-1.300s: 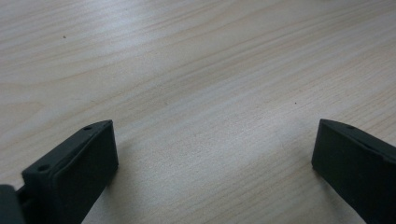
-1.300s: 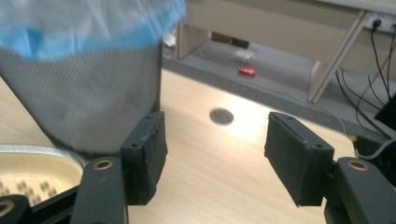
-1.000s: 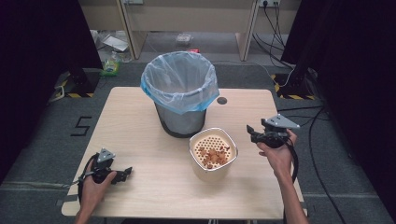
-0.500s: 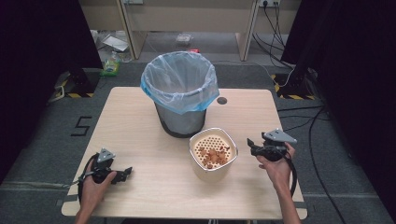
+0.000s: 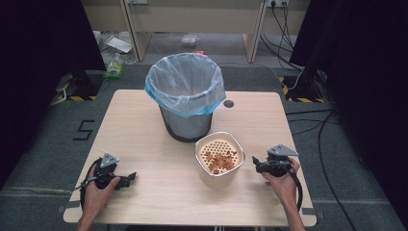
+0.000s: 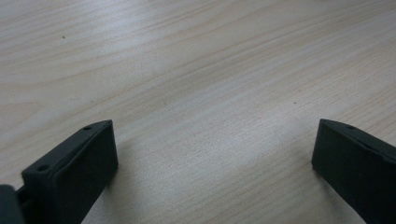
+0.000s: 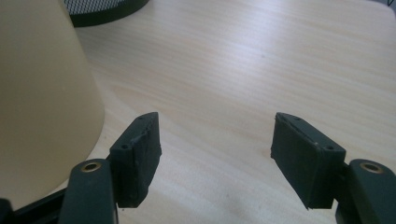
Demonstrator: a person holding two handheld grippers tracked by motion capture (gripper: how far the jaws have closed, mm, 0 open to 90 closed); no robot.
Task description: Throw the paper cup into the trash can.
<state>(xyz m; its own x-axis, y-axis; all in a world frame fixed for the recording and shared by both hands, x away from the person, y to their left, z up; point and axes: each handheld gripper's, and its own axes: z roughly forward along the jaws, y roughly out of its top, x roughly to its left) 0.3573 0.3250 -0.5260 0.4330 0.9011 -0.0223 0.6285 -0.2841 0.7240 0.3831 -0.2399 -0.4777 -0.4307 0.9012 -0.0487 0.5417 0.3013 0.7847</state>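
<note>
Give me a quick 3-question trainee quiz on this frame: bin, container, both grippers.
1. True or false: the cream container lies tipped on its side.
2. Which gripper is nearer the cream container? A) left gripper B) right gripper
3. Fill in: the wire bin is lined with a pale ____ plastic bag.

Key:
1. False. It stands upright on the table, with brown scraps on its perforated insert.
2. B. It sits just beside the container, jaws open, not touching it; the left gripper is near the table's front left corner, also open.
3. blue
</note>
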